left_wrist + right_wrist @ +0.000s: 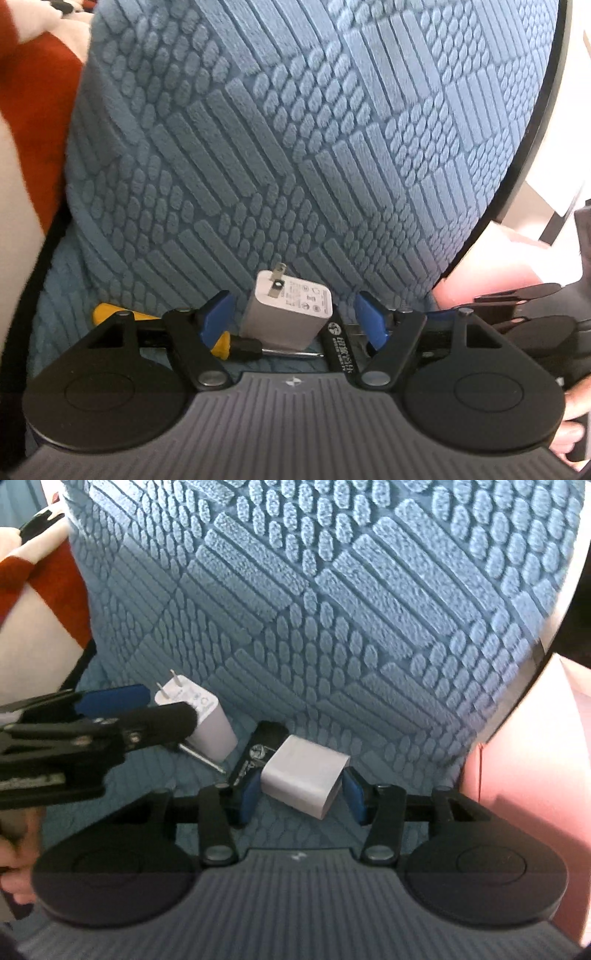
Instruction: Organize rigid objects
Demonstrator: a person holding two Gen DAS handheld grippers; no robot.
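Observation:
A white charger with two prongs (pixel 288 314) lies on the blue textured fabric (pixel 295 147), between the blue pads of my left gripper (pixel 294 319). There are gaps on both sides, so that gripper is open. A yellow-handled screwdriver (pixel 107 314) lies under it, its shaft (pixel 203 757) pointing at a black block with white lettering (pixel 255 755). In the right wrist view, a second white charger (pixel 303 775), prongs hidden, sits between the pads of my right gripper (pixel 301 794). Both pads rest against its sides. The left gripper (pixel 170 704) reaches in from the left beside the pronged charger (pixel 207 720).
The blue fabric rises like a padded back behind the objects (pixel 369 590). Red and white cloth (pixel 37 129) lies to the left, and a pink surface (pixel 535 757) and a dark rim (pixel 535 129) to the right. A person's hand (pixel 572 406) holds the right gripper.

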